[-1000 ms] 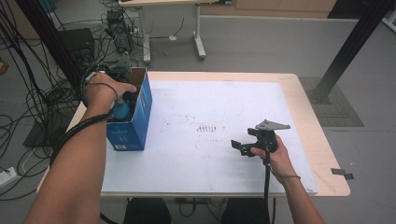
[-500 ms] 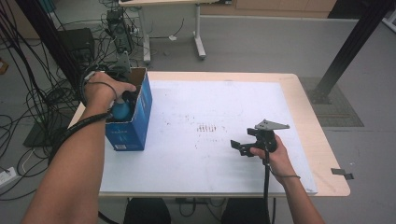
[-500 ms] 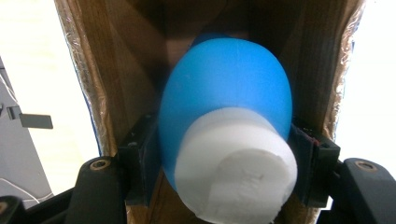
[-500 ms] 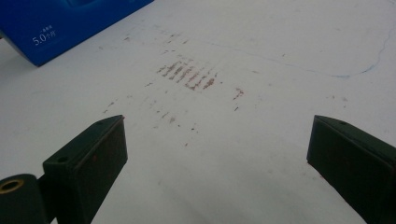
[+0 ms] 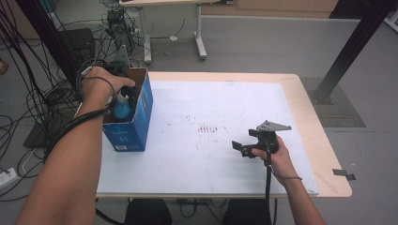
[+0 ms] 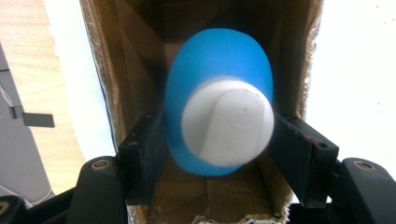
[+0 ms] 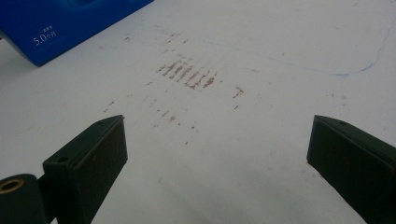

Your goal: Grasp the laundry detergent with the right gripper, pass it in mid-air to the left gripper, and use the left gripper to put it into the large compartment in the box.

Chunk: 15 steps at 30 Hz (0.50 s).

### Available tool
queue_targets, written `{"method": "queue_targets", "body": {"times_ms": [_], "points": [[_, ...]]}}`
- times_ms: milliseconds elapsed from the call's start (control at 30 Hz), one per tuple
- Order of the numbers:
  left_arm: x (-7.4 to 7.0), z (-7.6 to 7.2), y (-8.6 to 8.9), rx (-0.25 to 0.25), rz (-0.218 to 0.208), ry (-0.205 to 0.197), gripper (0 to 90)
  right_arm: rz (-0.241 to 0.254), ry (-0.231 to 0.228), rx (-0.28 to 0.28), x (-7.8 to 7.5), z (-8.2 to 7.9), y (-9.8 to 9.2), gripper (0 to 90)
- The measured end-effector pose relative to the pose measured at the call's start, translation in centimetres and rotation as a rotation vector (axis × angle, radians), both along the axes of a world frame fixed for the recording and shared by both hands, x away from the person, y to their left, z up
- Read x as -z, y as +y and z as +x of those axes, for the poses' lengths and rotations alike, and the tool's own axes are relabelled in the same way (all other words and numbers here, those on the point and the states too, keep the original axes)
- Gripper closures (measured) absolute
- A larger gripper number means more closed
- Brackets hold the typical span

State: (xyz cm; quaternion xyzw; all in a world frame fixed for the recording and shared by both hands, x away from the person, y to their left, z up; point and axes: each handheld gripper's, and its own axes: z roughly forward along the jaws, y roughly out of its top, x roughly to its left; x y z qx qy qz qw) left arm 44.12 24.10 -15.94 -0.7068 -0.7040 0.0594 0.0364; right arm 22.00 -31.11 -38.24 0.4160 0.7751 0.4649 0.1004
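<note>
A blue bottle (image 6: 219, 60) with a white cap (image 6: 227, 123) stands inside an open blue cardboard box (image 5: 133, 122) at the table's left edge. My left gripper (image 6: 219, 137) reaches down into the box, and its two jaws press on the bottle's sides just below the cap. In the high view the person's left hand (image 5: 101, 84) covers that gripper, and the blue bottle (image 5: 123, 108) shows under it. My right gripper (image 5: 239, 148) rests low over the white sheet at the front right. In its own view the right gripper (image 7: 215, 140) is open with nothing between the jaws.
A white sheet (image 5: 211, 93) with reddish-brown smudges (image 7: 187, 74) covers the wooden table (image 5: 328, 154). A corner of the blue box (image 7: 56, 28) shows at the top left of the right gripper view. Cables and equipment lie on the floor to the left (image 5: 42, 93).
</note>
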Motion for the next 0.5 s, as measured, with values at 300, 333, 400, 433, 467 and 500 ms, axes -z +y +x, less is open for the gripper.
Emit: {"method": "queue_targets", "body": {"times_ms": [300, 333, 400, 433, 467, 500], "points": [[-0.8, -0.1, 0.3, -0.001, -0.016, 0.001, 33.9, -0.001, -0.002, -0.001, 0.0, -0.1, -0.1, 4.7], [-1.1, -0.2, 0.2, 0.000, -0.008, -0.002, 34.0, 0.000, -0.002, 0.000, -0.1, -0.1, -0.1, 4.7], [-1.1, -0.2, 0.1, 0.000, -0.004, -0.006, 32.7, 0.000, -0.003, -0.001, -0.1, -0.1, -0.1, 4.7], [-1.4, -0.2, 0.0, 0.002, 0.004, -0.007, 32.7, 0.000, -0.003, -0.001, -0.1, -0.1, -0.1, 4.7], [-1.5, -0.3, 0.0, 0.004, 0.006, -0.015, 32.3, 0.000, -0.003, 0.000, -0.1, -0.2, -0.1, 4.7], [-1.7, -0.3, -0.1, 0.006, 0.009, -0.014, 32.3, 0.000, -0.005, 0.000, -0.1, -0.2, -0.1, 4.7]]}}
